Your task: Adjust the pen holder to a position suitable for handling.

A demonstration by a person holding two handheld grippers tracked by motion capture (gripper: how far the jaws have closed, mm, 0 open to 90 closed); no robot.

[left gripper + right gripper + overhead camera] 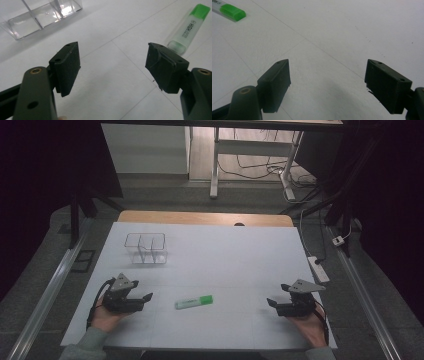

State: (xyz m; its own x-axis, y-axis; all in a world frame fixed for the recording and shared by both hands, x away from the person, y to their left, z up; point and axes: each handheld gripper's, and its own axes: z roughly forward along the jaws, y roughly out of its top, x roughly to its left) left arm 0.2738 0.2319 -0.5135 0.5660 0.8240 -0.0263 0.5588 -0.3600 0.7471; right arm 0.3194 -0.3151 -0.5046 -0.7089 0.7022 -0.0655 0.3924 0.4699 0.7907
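High view first: a white table (pixel 240 255) carries a green highlighter (pixel 194 302) lying flat near the front edge, roughly midway between the two hands; its green cap points toward the right side, its pale body toward the left. The left gripper (pixel 146 298) rests low at the front left of the table, held in the person's left hand (pixel 105 316), with its jaws spread apart and holding nothing; the highlighter lies near it, to its right, without touching. The right gripper (pixel 271 303) sits at the front right in the right hand (pixel 310 326), its jaws likewise released and empty; it is farther from the highlighter than the left one is. A clear plastic organizer (pixel 145 248) with inner dividers stands toward the back left of the table, well apart from the highlighter.

Left gripper view: the two black jaws stand wide open over bare white surface; the highlighter (pixel 190 27) lies beyond the right-hand jaw, tilted, with black lettering on its pale body and its green cap at the far end; the organizer (pixel 40 17) sits at the upper left, its compartments looking empty.

Right gripper view: the jaws gape over the table; the highlighter's green cap (pixel 233 12) shows at the upper left corner, well apart from them.
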